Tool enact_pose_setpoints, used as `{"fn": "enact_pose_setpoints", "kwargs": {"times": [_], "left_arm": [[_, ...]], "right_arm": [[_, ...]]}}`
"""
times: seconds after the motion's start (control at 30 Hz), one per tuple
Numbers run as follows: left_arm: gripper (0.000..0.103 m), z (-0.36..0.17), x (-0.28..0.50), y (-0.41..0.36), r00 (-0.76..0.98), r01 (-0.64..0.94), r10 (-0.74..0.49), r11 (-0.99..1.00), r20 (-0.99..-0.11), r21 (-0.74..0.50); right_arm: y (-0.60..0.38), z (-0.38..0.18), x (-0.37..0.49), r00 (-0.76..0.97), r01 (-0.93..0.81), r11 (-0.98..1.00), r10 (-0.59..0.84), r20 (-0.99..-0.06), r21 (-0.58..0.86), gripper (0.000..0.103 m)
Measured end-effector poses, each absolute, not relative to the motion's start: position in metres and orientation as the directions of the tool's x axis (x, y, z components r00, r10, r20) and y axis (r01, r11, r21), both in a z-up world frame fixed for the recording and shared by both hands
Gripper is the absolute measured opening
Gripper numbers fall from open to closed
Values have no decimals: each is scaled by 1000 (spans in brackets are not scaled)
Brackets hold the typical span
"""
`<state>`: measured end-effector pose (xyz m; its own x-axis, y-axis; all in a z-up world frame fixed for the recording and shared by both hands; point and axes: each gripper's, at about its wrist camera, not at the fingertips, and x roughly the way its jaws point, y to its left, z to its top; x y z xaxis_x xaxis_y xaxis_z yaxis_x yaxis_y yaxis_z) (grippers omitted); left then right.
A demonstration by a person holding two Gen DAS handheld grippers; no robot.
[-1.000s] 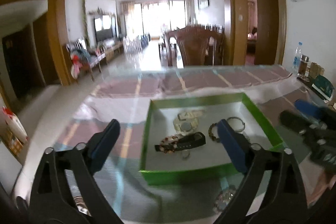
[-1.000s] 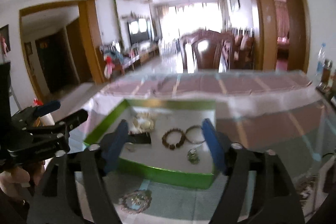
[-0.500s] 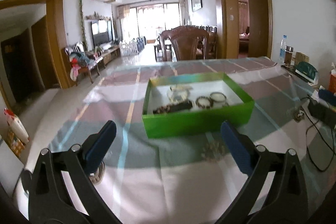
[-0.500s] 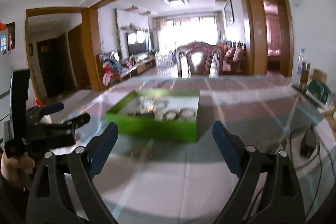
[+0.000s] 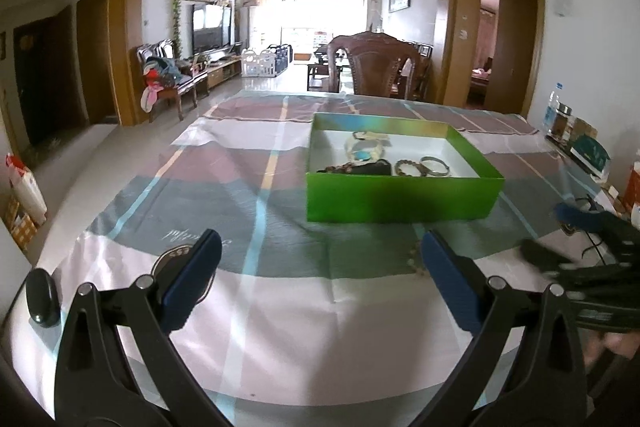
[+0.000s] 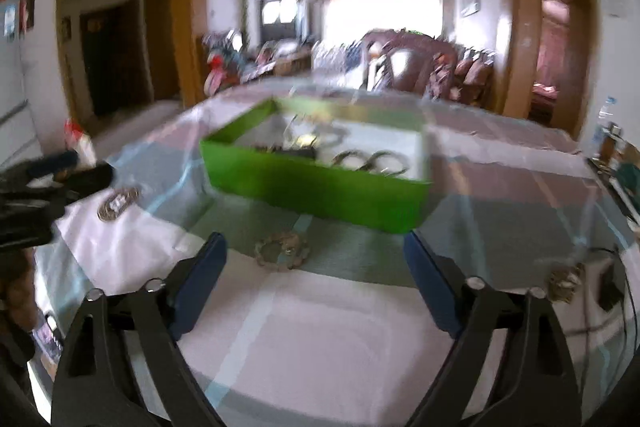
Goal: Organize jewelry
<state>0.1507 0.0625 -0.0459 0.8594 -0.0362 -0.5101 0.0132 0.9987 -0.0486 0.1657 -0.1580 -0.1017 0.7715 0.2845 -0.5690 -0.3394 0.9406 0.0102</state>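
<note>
Checked tablecloth (image 5: 280, 307) under green box (image 5: 400, 203); living room (image 5: 312, 11) beyond, blurry.

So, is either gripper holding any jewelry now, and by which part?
No, nothing is held. The left gripper and the right gripper are both open, with only the tablecloth showing between their fingers.

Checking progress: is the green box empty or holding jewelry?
Holding jewelry: bracelets and a dark strap lie inside the green box.
</note>
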Motion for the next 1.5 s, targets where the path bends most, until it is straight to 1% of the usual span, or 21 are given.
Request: {"fn": "enact_pose_setpoints", "kwargs": {"times": [0.07, 0.13, 0.2, 0.27, 0.3, 0.37, 0.5, 0.53, 0.57, 0.77, 0.83, 0.93, 1.0, 1.1, 1.13, 1.17, 1.27, 1.3, 1.37, 1.43, 1.5], "left_arm": [[99, -50, 152, 67, 854, 7, -35, 998, -518, -57], [99, -55, 154, 71, 847, 2, -34, 998, -531, -60], [99, -61, 155, 75, 840, -2, -31, 998, -542, -60], [99, -65, 157, 79, 834, -3, -33, 998, -551, -64], [99, -67, 157, 80, 831, -5, -32, 998, -555, -65], [99, -71, 162, 82, 824, -9, -33, 997, -565, -72], [99, -75, 167, 84, 818, -6, -43, 997, -574, -83], [99, -76, 168, 84, 816, -3, -45, 997, -576, -82], [99, -77, 169, 83, 815, -2, -45, 997, -577, -81], [99, -80, 172, 80, 808, 7, -53, 997, -586, -80], [99, -79, 173, 78, 808, 11, -55, 997, -587, -79], [99, -78, 178, 71, 802, 31, -64, 997, -594, -66], [99, -79, 184, 61, 794, 67, -90, 996, -602, -61], [98, -85, 200, 35, 756, 153, -158, 986, -635, -64], [92, -89, 210, 21, 738, 183, -177, 981, -651, -59], [83, -92, 216, 14, 728, 191, -179, 980, -662, -55], [68, -107, 245, -9, 674, 223, -201, 973, -711, -63], [65, -113, 254, -17, 651, 237, -200, 970, -732, -54], [43, -123, 267, -28, 614, 264, -198, 964, -764, -37], [36, -135, 281, -37, 571, 282, -188, 959, -799, -25], [35, -139, 288, -40, 577, 276, -163, 961, -801, 3]], "right_arm": [[-145, -117, 188, 723, -357, 934, 289, -628, 18, 64], [-131, -133, 211, 677, -376, 926, 292, -675, 23, 56], [-122, -144, 223, 659, -388, 922, 286, -695, 11, 52], [-115, -152, 230, 645, -396, 918, 280, -711, 3, 44], [-113, -157, 234, 634, -398, 918, 278, -721, 4, 43], [-110, -162, 239, 622, -399, 917, 281, -731, 13, 37], [-110, -166, 244, 605, -400, 916, 288, -743, 29, 33], [-109, -167, 244, 602, -403, 915, 290, -744, 31, 30], [-108, -167, 244, 595, -408, 912, 294, -748, 34, 23], [-111, -164, 242, 595, -413, 909, 319, -738, 60, 22], [-120, -151, 235, 621, -405, 909, 351, -701, 97, 22], [-149, -103, 206, 712, -384, 910, 400, -578, 157, 22], [-172, -78, 185, 752, -371, 913, 403, -521, 171, 22], [-200, -66, 164, 776, -346, 920, 390, -496, 182, 22], [-207, -67, 159, 776, -341, 922, 386, -499, 183, 22], [-211, -68, 155, 777, -336, 924, 382, -501, 184, 22], [-223, -80, 139, 771, -318, 928, 372, -517, 194, 22], [-225, -83, 136, 767, -315, 928, 372, -523, 199, 22], [-230, -88, 133, 761, -308, 929, 370, -533, 205, 22], [-237, -92, 129, 759, -298, 930, 368, -537, 215, 22], [-239, -93, 128, 759, -296, 930, 368, -536, 218, 22]]}}
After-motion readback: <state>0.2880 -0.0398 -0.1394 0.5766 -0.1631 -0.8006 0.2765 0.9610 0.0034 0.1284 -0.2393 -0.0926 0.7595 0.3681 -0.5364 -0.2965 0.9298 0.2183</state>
